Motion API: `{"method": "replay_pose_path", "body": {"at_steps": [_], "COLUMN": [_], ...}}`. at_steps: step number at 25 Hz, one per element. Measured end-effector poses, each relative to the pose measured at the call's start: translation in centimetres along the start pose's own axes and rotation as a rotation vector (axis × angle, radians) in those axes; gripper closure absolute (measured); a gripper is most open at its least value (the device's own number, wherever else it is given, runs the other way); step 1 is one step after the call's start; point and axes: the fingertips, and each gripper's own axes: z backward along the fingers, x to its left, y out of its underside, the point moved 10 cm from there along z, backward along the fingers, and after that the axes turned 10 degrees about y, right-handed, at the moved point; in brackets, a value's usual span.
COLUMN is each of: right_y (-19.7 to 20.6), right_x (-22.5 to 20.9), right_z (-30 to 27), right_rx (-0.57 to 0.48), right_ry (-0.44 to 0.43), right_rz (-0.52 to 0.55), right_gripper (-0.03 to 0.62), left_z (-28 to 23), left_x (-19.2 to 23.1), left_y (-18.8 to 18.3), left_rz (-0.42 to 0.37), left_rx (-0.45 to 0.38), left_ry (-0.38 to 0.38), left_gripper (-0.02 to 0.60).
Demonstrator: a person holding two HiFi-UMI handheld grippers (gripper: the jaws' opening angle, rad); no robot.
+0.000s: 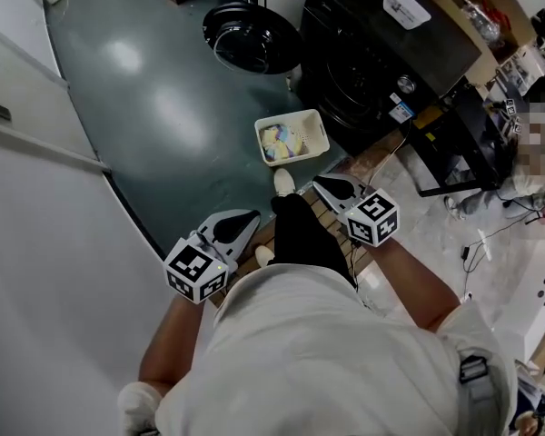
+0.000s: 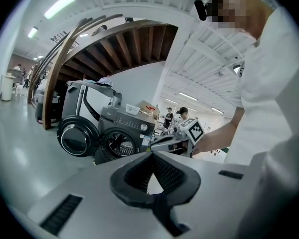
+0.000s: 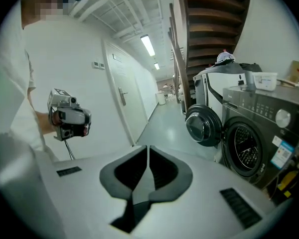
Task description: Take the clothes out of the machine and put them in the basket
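Observation:
The dark washing machine (image 1: 381, 71) stands at the back with its round door (image 1: 250, 39) swung open to the left. In the left gripper view its drum (image 2: 120, 146) shows bare metal. A cream basket (image 1: 313, 121) sits on the floor in front of it, with pale clothes (image 1: 282, 142) inside. My left gripper (image 1: 254, 216) (image 2: 150, 153) is shut and holds nothing. My right gripper (image 1: 318, 182) (image 3: 147, 146) is also shut and holds nothing. Both are held up near my body, well back from the basket and the machine (image 3: 259, 138).
A cardboard box (image 1: 477, 7) and a white tub (image 1: 406, 7) lie on top of the machine. Cables (image 1: 477, 243) trail over the floor at the right. A white wall with a door (image 1: 36, 153) runs along the left. Other people (image 2: 182, 114) stand far off.

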Motion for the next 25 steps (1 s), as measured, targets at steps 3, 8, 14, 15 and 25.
{"method": "replay_pose_path", "body": {"at_steps": [3, 8, 14, 15, 25], "right_y": [-1.0, -1.7, -2.1, -2.1, -2.8], "right_x": [1.2, 2.6, 3.5, 3.6, 4.7], "right_z": [1.6, 4.2, 5.8, 6.0, 7.4], "right_rx": [-0.034, -0.080, -0.114, -0.120, -0.168], "right_ry": [-0.009, -0.008, -0.013, -0.015, -0.033], "right_rz": [0.019, 0.027, 0.037, 0.041, 0.082], "right_gripper": [0.574, 0.586, 0.586, 0.586, 0.589], "left_z": [0.6, 1.4, 2.3, 2.4, 2.5], "left_x": [-0.5, -1.6, -2.2, -2.3, -3.6], "left_y": [-0.3, -0.4, -0.5, -0.5, -0.1], "left_rz": [-0.011, -0.026, -0.052, -0.054, -0.046], "left_rx": [-0.003, -0.011, -0.013, -0.016, -0.036], "left_ry": [-0.011, -0.027, -0.059, -0.064, -0.090], "left_gripper": [0.584, 0.584, 0.584, 0.584, 0.584]}}
